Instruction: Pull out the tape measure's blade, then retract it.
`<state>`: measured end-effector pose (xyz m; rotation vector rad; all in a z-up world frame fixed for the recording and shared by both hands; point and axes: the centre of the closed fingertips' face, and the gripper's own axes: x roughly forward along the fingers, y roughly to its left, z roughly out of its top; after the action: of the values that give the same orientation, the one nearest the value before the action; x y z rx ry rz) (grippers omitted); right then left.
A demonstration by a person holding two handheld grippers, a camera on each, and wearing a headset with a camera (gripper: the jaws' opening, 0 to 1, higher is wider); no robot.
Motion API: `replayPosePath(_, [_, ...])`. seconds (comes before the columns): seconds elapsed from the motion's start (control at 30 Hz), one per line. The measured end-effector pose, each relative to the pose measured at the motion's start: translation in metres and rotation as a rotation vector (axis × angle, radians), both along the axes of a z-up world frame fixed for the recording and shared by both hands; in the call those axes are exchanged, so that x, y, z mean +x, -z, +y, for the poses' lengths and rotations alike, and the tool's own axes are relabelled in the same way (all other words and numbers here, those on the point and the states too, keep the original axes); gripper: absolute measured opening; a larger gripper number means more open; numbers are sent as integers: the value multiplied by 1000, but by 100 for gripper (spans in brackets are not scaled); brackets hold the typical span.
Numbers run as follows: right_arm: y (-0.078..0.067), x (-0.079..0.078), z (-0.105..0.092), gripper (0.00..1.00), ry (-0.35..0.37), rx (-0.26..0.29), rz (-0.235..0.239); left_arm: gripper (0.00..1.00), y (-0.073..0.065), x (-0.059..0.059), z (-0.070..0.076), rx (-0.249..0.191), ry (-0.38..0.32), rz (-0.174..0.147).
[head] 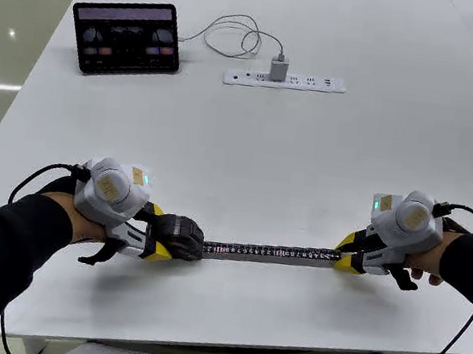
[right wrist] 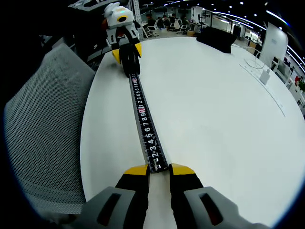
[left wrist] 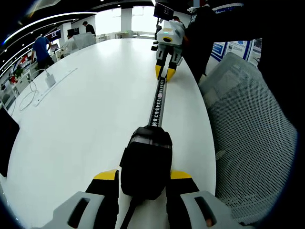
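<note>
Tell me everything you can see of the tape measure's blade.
The blade is a dark, narrow strip printed with white numerals and a red mark, seemingly metal. It is drawn out straight, flat face up, on or just above the white table near its front edge. One end runs into the black case held by the left claw; the right claw pinches the free end.

End of blade (right wrist: 144, 125) hidden between fingers (right wrist: 135, 177) of right gripper (right wrist: 159, 170); tablet (head: 126, 36) screen illegible.

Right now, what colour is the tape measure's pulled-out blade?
Dark metal blade, white numerals with a red mark; clearest in the right gripper view.
</note>
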<state>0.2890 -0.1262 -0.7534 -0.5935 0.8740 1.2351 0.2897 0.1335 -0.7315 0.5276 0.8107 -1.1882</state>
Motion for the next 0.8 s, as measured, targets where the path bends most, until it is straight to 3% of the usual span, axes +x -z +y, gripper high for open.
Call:
replayPosePath(0.17, [-1, 0, 6, 16, 22, 8, -14, 51, -8, 3, 1, -55, -83, 26])
replayPosePath(0.3, [-2, 1, 7, 21, 42, 8, -11, 64, -6, 3, 7, -44, -106, 24])
replayPosePath(0.37, [-3, 1, 7, 24, 48, 12, -13, 71, -5, -1, 10, -54, -167, 75])
replayPosePath(0.43, [-4, 0, 7, 25, 50, 16, -12, 81, -4, -1, 12, -61, -180, 69])
replayPosePath(0.5, [-5, 0, 7, 27, 62, 19, -8, 83, -3, -3, 14, -61, -191, 72])
replayPosePath(0.7, [-4, -6, 1, 39, 100, 11, 34, 92, -9, -3, 14, -117, -247, 87])
replayPosePath(0.8, [-6, -7, -2, 40, 109, 13, 29, 94, -14, 0, 15, -134, -277, 71])
